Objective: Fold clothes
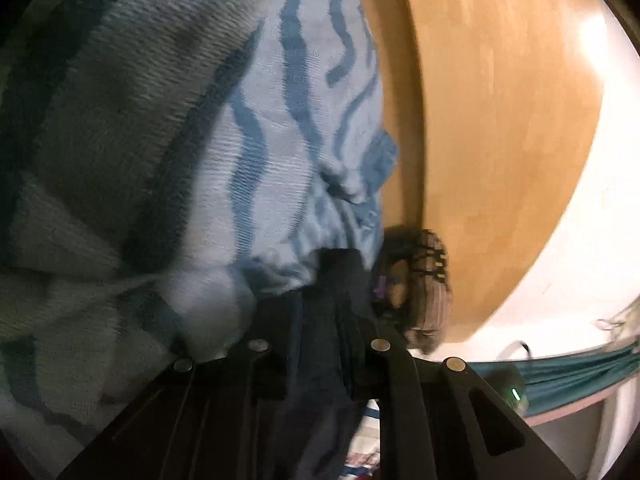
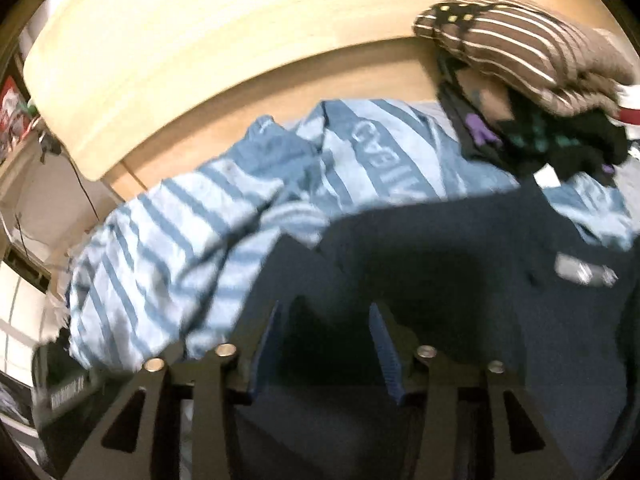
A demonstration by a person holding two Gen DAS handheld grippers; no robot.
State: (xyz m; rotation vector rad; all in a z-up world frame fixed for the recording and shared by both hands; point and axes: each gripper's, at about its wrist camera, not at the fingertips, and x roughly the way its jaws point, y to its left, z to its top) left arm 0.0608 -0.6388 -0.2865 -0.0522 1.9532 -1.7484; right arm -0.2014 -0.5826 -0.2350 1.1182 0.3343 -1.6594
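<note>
A dark navy garment (image 2: 460, 248) lies spread over a light blue striped cloth (image 2: 168, 248). My right gripper (image 2: 326, 312) hovers just above the navy fabric, open, and nothing sits between its blue pads (image 2: 266, 352). In the left wrist view the same striped cloth (image 1: 192, 132) bulges close on the left. My left gripper (image 1: 320, 284) is shut on a fold of the navy garment (image 1: 316, 360), which runs back between its fingers. The fingertips themselves are buried in fabric.
A pile of clothes, brown striped on top (image 2: 520, 44) with black and purple pieces under it, sits at the far right and shows as a heap (image 1: 424, 280) by the left gripper. A wooden headboard (image 2: 208, 40) rises behind. Teal cloth (image 1: 572, 372) hangs at lower right.
</note>
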